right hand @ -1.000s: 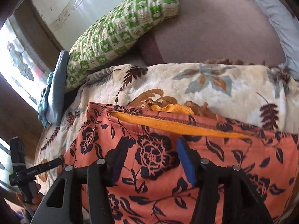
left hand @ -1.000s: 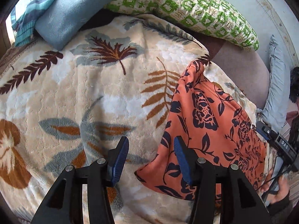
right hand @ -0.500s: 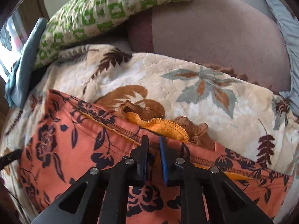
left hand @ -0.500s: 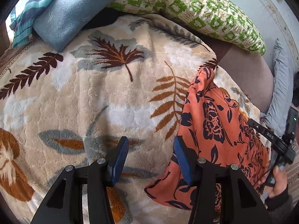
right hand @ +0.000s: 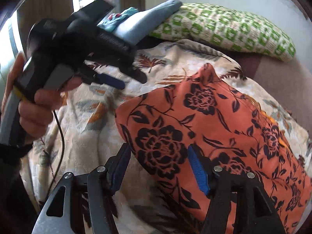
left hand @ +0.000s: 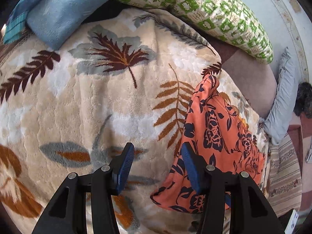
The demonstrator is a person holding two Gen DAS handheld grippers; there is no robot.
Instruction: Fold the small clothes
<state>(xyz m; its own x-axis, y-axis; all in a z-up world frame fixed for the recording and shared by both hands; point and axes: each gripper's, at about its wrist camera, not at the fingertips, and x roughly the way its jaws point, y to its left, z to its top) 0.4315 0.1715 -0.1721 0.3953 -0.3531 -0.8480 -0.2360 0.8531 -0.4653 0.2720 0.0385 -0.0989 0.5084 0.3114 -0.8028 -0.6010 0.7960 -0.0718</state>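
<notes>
We had both tongs apart, holding nothing: left gripper (left hand: 157, 168), right gripper (right hand: 159, 170). The orange floral garment (right hand: 204, 128) lay on the leaf blanket (left hand: 97, 101), looking mid-fold; next, probably, grab an edge.

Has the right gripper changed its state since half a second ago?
Yes. The right gripper was pinched shut at the orange floral garment near its waistband; now its jaws stand wide open over the cloth, holding nothing.
</notes>
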